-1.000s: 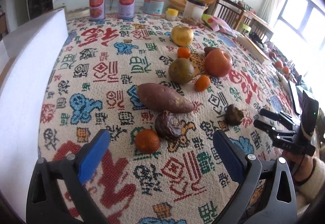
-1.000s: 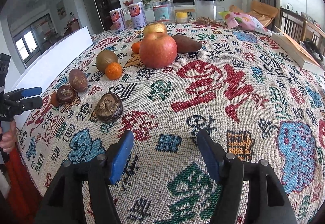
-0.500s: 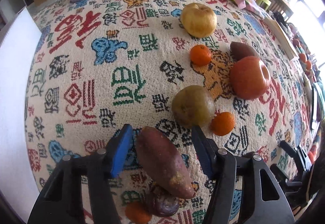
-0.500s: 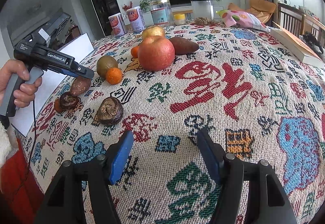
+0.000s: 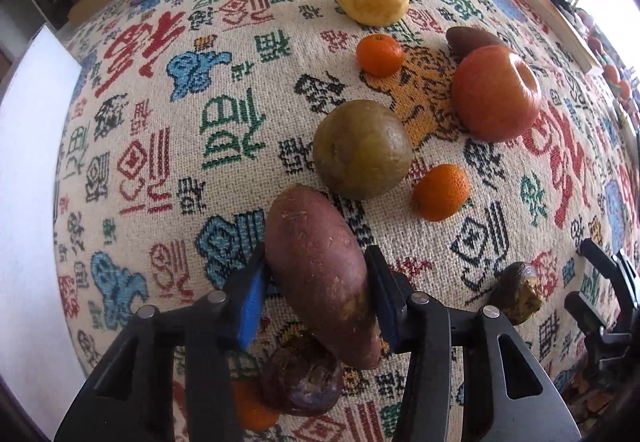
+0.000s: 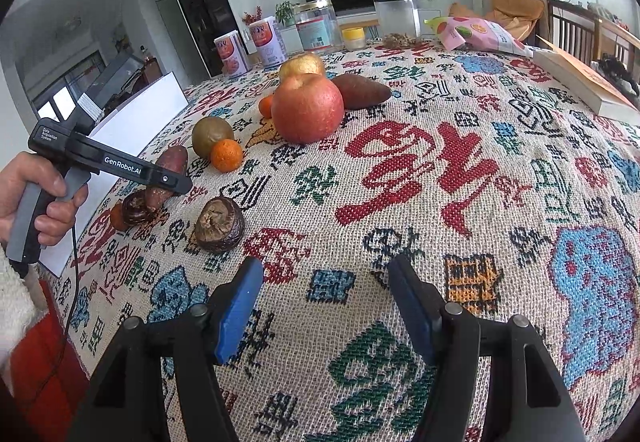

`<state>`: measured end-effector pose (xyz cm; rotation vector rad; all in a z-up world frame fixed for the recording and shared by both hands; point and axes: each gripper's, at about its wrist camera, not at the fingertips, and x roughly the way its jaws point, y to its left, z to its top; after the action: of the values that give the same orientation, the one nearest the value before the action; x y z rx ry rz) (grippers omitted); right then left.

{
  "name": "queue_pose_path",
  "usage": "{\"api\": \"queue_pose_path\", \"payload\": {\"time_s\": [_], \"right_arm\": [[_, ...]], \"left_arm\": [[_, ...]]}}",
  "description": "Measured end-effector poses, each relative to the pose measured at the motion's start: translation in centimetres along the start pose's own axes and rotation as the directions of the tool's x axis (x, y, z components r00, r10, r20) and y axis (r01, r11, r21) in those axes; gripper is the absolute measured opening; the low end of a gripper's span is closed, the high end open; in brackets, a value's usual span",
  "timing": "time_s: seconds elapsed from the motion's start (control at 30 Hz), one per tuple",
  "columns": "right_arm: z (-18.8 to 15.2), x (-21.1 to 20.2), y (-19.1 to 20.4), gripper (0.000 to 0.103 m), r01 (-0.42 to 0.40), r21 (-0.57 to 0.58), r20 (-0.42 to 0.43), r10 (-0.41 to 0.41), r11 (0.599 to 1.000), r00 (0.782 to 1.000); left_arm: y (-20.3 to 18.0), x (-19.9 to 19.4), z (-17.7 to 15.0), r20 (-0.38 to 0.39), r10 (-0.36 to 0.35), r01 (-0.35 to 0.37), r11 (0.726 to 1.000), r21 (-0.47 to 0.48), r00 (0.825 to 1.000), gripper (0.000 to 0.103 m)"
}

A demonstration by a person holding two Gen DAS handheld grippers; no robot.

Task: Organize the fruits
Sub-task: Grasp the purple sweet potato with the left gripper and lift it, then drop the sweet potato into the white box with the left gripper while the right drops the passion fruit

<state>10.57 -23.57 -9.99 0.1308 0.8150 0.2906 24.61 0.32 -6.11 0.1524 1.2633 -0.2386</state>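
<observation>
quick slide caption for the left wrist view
Left gripper jaws closing around a sweet potato among fruit on a patterned tablecloth.

The left gripper [image 5: 318, 292] has come forward from the near edge of the cloth and tipped downward over the sweet potato [image 5: 320, 278], which lay well ahead of its fingers a second ago. Its jaws have just been closing from wide apart, and both blue pads [image 5: 251, 302] now press the potato's sides between them.
</observation>
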Motion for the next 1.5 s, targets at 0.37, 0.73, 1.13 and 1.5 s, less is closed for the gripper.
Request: {"api": "queue_pose_path", "payload": {"time_s": [0.37,0.73,1.13,1.5], "right_arm": [[2.2,2.3,6.2,0.066,-0.208,-0.163,-0.102,0.193,0.965,0.976],[4.4,2.1,11.0,0.041,-0.215,-0.264,-0.207,0.163,0.940,0.965],[12.8,4.2,37.1,0.041,-0.638,-0.247,-0.338,0.552,0.729,0.762],[12.7,10.3,42.2,0.046,-0.587,-0.176,-0.345,0.509,0.790,0.789]], "left_arm": [[2.3,-8.0,-3.6,0.187,-0.089,0.105,0.991,-0.080,0.978,0.048],[13.0,-18.1,-13.4,0.383,-0.139,0.279,0.899,-0.338,0.913,0.048],[28.1,-17.5,-18.9,0.231,0.220,-0.023,0.768,-0.640,0.948,0.048],[27.5,-17.9,-19.3,0.293,0.334,-0.078,0.767,-0.636,0.896,0.085]]}}
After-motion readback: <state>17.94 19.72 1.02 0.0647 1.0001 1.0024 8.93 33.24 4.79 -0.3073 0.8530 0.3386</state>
